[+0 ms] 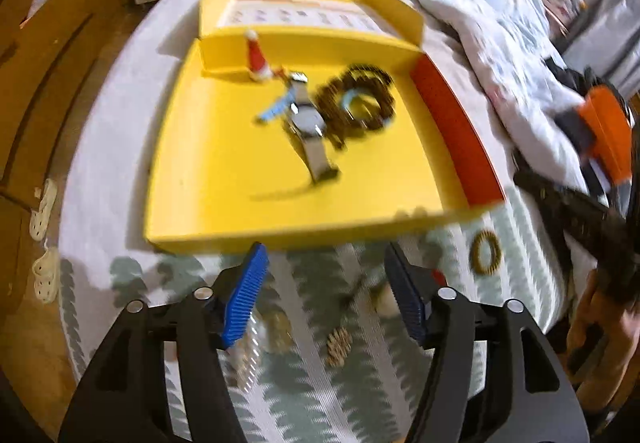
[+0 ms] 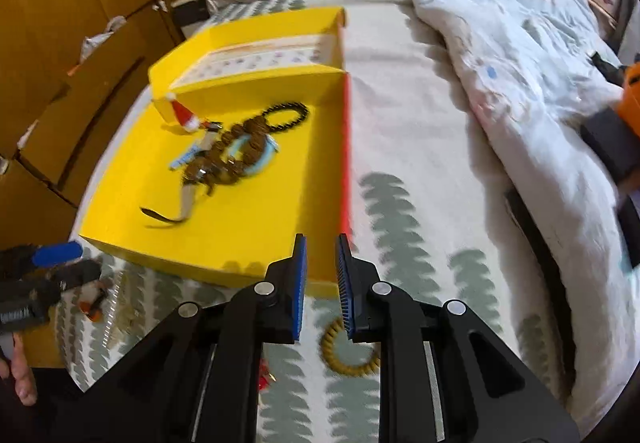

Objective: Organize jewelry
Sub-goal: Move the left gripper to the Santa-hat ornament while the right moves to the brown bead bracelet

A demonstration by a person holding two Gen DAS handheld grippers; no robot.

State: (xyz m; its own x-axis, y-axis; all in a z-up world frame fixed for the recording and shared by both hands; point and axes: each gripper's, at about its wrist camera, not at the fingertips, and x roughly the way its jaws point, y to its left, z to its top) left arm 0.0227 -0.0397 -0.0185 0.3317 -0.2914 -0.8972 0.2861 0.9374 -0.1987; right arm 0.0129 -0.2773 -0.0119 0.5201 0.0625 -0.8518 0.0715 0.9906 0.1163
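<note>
- Your left tool (image 1: 324, 283) hangs just in front of the big yellow cardboard box (image 1: 224, 179) on the bed. Its blue pads are spread wide and hold nothing.
- Under it, small pieces lie loose on the grey leaf-print bed sheet (image 2: 404, 163). They are too blurry to name.
- Your right tool (image 2: 322, 283) has its pads close, with a small gap between them. It pinches nothing.
- It sits right above the gold coil hair ring (image 2: 348, 357) on the sheet, probably so you can grab that next.
- The box is the home for the jewelry. Inside lie a silver metal wristwatch (image 1: 310, 123), a brown wooden bead bracelet (image 1: 360, 99), a light blue ring (image 2: 256, 155) and a little red Santa hat clip (image 1: 258, 57).
- They sit bunched near the back wall, touching each other.
- Some pieces are in and some are still out, so the job looks partly done.
</note>
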